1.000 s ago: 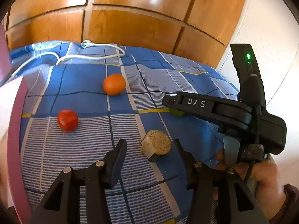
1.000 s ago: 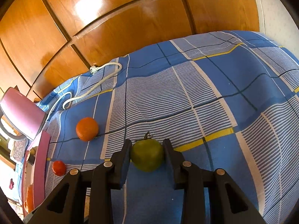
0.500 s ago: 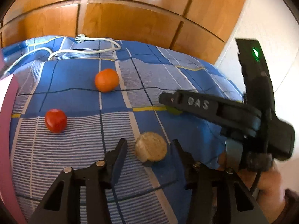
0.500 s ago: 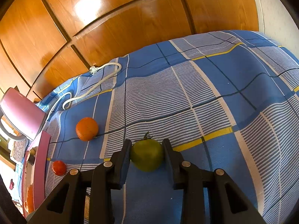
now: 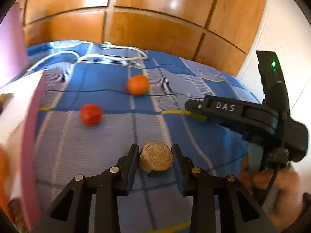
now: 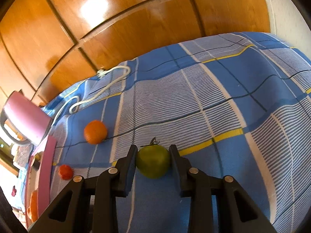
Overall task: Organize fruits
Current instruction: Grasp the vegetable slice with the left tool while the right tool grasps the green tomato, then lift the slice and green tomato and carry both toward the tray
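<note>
Left wrist view: the left tongs (image 5: 155, 156) have narrowed since a second ago, when the kiwi (image 5: 156, 156) lay ahead of wide-spread fingers; now both fingers pinch its sides. The kiwi sits right between the tips, a tan, rough, round cut face turned toward the camera, with a dark shadow beneath it on the bed (image 5: 116, 136). Farther out, a blurred red tomato (image 5: 90, 114) lies to the left and an orange (image 5: 137, 84) beyond it, both shifted in the frame as the camera has swung. A pink-rimmed tray (image 5: 29, 136) now fills more of the left edge. At right, the right tongs (image 5: 196, 110) reach in from the side, a sliver of green apple (image 5: 199, 118) under them. A white cable (image 5: 108, 56) curls at the far edge below wooden doors (image 5: 155, 19).

Right wrist view: the right tongs (image 6: 153, 160) have closed from a loose straddle to grip the apple (image 6: 153, 161), both fingers touching its flanks. The apple is dull green and smooth, with a dry curled stem on top. Beyond and left lie the tomato (image 6: 65, 171) and orange (image 6: 95, 129), well apart from it.
</note>
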`<state>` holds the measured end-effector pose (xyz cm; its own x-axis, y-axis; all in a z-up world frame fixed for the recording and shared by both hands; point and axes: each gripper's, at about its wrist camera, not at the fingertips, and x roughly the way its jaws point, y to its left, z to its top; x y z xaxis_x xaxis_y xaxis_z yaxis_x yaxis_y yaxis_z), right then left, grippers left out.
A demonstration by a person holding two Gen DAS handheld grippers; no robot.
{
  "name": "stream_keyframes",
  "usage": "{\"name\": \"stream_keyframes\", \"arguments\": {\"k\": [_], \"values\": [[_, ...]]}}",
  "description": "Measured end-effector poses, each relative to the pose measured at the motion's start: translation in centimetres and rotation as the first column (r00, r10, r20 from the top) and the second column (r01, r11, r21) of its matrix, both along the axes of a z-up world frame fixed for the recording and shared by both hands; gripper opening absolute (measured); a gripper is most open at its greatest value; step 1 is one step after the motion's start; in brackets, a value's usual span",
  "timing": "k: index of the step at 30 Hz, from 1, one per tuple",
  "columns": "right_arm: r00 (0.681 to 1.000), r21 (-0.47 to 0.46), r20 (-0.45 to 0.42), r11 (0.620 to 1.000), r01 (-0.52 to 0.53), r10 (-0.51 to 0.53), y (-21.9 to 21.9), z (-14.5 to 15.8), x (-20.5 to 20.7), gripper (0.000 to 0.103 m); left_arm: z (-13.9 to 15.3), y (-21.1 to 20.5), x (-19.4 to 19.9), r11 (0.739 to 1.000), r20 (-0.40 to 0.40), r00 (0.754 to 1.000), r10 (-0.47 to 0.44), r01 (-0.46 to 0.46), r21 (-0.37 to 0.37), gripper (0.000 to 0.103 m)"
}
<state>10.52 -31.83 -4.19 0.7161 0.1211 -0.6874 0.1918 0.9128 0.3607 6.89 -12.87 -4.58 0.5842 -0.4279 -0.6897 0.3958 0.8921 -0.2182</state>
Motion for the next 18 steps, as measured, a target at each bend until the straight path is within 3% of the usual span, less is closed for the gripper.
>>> {"name": "stream_keyframes", "arguments": {"k": [4,8,18], "values": [[0.995,-0.062,-0.033,0.994,-0.095,0.093,2.5,0.2,-0.6,0.033,0.2,1.1,-2.2,0.998,0.065,0.997,0.04,-0.043,0.046,0.033],[0.988,-0.152,-0.066,0.977,-0.151,0.142,5.0,0.3,-1.0,0.033,-0.1,1.9,-3.4,0.996,0.07,0.996,0.063,-0.067,0.055,0.033],[0.99,-0.065,-0.082,0.99,-0.122,0.116,4.5,0.0,-2.5,0.034,-0.5,2.0,-3.4,0.994,0.059,0.996,0.073,-0.077,0.079,0.031]]}}
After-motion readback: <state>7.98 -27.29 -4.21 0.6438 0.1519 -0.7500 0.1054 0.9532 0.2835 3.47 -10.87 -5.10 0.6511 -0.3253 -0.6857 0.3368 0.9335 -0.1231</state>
